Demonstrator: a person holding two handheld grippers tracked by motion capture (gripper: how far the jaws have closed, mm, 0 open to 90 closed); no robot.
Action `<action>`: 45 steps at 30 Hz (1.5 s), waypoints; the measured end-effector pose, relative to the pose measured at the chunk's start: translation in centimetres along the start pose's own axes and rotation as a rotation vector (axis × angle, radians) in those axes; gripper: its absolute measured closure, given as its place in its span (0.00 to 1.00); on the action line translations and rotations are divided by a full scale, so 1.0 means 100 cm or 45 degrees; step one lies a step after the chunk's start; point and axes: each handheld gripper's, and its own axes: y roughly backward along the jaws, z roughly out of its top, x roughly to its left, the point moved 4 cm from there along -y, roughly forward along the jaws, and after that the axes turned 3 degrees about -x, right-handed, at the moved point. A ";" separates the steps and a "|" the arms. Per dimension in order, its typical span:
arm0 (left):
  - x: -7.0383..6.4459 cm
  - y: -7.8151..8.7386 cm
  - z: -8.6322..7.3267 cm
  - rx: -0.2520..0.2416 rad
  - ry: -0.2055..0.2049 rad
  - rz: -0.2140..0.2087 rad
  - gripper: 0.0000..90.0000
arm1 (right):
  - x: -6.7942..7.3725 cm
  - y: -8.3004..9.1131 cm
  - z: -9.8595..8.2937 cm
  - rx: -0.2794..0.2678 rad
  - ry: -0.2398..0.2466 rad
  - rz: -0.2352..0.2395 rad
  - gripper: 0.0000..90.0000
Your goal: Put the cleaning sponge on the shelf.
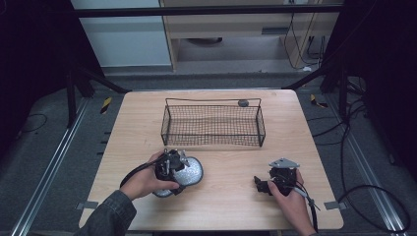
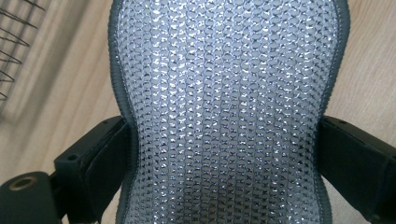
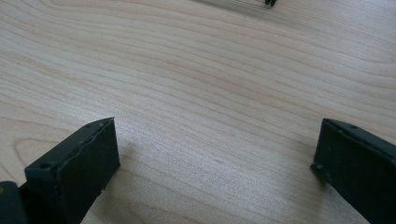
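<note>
The silver mesh pad (image 2: 224, 112) is being pinched at its narrow waist by the left gripper (image 1: 172, 169) at lower left of centre, directly below the wire basket (image 1: 213, 125), while the right gripper (image 1: 268, 184) is being held spread and empty.

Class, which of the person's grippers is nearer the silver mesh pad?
Left. The left gripper has its jaws against both sides of the pad, gripping it. The right gripper is open over bare table, well off to the pad's right.

Overhead table (image 1: 221, 196); two close gripper views
</note>
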 end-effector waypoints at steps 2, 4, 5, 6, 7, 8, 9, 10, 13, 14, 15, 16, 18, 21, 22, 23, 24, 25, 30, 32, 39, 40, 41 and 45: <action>0.001 0.003 0.002 0.001 -0.007 0.016 0.07 | 0.000 0.000 0.000 0.000 0.000 0.000 0.00; 0.001 0.006 0.005 -0.021 -0.018 0.025 0.07 | 0.000 0.000 0.000 0.000 0.000 0.000 0.00; 0.001 0.007 0.006 -0.023 -0.030 0.027 0.07 | 0.000 0.000 0.000 0.001 -0.003 -0.002 0.00; 0.001 0.007 0.006 -0.023 -0.030 0.027 0.07 | 0.000 0.000 0.000 0.001 -0.003 -0.002 0.00; 0.000 0.010 0.010 -0.020 -0.049 0.038 0.07 | 0.001 0.000 0.000 0.003 -0.004 -0.004 0.00; 0.001 0.013 0.013 -0.028 -0.056 0.049 0.07 | 0.000 0.000 0.000 0.001 0.005 -0.003 0.00; 0.002 0.015 0.015 -0.038 -0.058 0.050 0.07 | 0.000 0.000 0.000 0.001 0.006 -0.004 0.00; 0.002 0.015 0.015 -0.038 -0.058 0.050 0.07 | 0.000 0.000 0.000 0.001 0.005 -0.003 0.00; 0.003 0.022 0.021 -0.027 -0.091 0.068 0.07 | 0.000 0.000 0.000 0.001 0.006 -0.003 0.00; 0.005 0.028 0.026 -0.025 -0.103 0.084 0.07 | 0.000 0.000 0.000 0.002 0.005 -0.003 0.00; 0.007 0.031 0.027 -0.024 -0.106 0.092 0.07 | 0.000 0.000 0.000 0.002 0.006 -0.003 0.00; 0.009 0.034 0.029 -0.021 -0.117 0.102 0.07 | 0.000 0.000 0.001 0.002 0.002 -0.004 0.00; 0.012 0.039 0.031 -0.035 -0.108 0.119 0.07 | 0.001 0.000 0.001 0.004 -0.009 0.000 0.00; 0.017 0.046 0.033 -0.042 -0.112 0.139 0.07 | 0.000 -0.001 0.001 0.002 0.012 0.005 0.00; 0.020 0.050 0.035 -0.055 -0.111 0.149 0.07 | 0.000 -0.001 0.001 0.003 0.015 0.011 0.00; 0.022 0.053 0.036 -0.063 -0.112 0.158 0.07 | 0.000 -0.001 0.001 0.003 0.016 0.012 0.00; 0.024 0.056 0.037 -0.070 -0.110 0.164 0.07 | 0.000 -0.001 0.001 0.003 0.017 0.012 0.00; 0.024 0.056 0.037 -0.070 -0.110 0.164 0.07 | 0.000 -0.001 0.001 0.002 0.018 0.013 0.00; 0.032 0.066 0.043 -0.084 -0.116 0.170 0.07 | 0.000 -0.001 0.001 0.002 0.018 0.014 0.00; 0.036 0.068 0.046 -0.082 -0.121 0.178 0.07 | 0.000 -0.001 0.001 0.002 0.020 0.017 0.00; 0.054 0.071 0.059 -0.105 -0.131 0.218 0.07 | 0.000 0.000 0.000 0.003 0.030 0.021 0.01; 0.054 0.071 0.059 -0.105 -0.131 0.218 0.07 | 0.000 0.000 0.000 0.003 0.033 0.022 0.01; 0.058 0.072 0.062 -0.103 -0.152 0.228 0.07 | 0.000 0.000 0.000 0.000 0.029 0.023 0.01; 0.065 0.075 0.066 -0.109 -0.162 0.260 0.07 | 0.000 0.000 0.000 -0.001 0.027 0.022 0.01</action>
